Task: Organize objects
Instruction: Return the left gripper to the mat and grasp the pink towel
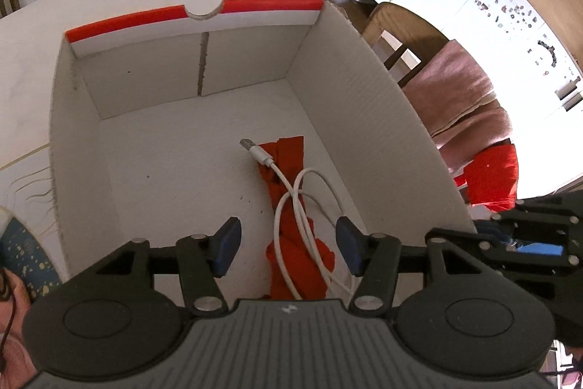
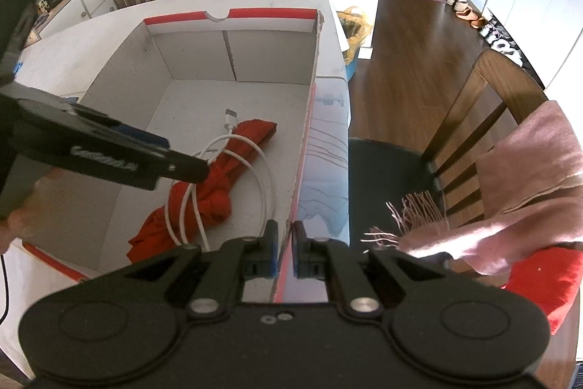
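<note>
Your left gripper (image 1: 288, 245) has its jaws wide apart and they hold nothing; they hang over the open box (image 1: 364, 104), and between them, lower down, you see the white cable (image 1: 297, 206) and the red cloth (image 1: 291, 243). Your right gripper (image 2: 284, 250) has its jaws nearly together, clamped on the right wall of the box (image 2: 309, 119): one blue pad is inside the wall, the other is outside, and the thin cardboard edge runs forward from between them.

Inside the box there is one cable and one cloth. The cloth is crumpled and long, stretched along the box floor, just left of your right jaws. The cable (image 2: 218, 170) lies on top of the cloth (image 2: 211, 192) in loose loops, touching it, and its USB plug (image 1: 247, 145) points to the far wall, beyond the left jaws. The box is white cardboard with a red strip on the top edge of the far wall and a half-round notch in its middle. It stands on the white counter (image 2: 73, 46).

To the right of your right jaws one wooden chair (image 2: 473, 119) carries one pink scarf (image 2: 528, 177) with fringes, and a red cushion (image 2: 546, 283) shows under the scarf
</note>
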The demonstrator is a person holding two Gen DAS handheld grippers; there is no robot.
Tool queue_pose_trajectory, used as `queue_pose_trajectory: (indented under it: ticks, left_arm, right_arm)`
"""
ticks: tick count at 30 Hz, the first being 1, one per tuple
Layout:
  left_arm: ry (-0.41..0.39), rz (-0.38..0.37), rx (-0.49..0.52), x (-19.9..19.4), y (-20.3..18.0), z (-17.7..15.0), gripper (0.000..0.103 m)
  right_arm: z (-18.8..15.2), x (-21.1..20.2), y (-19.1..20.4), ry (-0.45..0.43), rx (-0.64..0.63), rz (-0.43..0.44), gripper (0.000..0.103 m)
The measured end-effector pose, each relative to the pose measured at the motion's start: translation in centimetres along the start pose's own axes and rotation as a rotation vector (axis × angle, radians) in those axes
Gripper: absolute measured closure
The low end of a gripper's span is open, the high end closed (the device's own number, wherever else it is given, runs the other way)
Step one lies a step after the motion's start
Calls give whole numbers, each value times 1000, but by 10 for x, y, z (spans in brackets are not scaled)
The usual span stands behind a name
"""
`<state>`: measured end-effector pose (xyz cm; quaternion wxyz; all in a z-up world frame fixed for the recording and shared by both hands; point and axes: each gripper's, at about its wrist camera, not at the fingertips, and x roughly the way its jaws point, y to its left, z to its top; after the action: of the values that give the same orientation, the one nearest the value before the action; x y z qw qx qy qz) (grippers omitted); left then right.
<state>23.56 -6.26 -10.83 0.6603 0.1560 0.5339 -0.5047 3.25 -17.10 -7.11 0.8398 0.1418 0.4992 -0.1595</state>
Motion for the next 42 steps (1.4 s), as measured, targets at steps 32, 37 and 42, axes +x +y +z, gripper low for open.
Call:
queue_pose_trajectory:
  ticks: [32,37,42]
  left_arm:
    - [-313,162,-97,-168,46,-83,30]
    - [-336,236,-182,-189,78,-109,27]
    - [-339,340,-237,-199,104,-132,26]
  right_arm:
    - [0,-1,3,19,-13,-15,96]
    - [-1,-2,1,21,-7,-14,94]
    - [-1,-2,2,21,-9,-17,93]
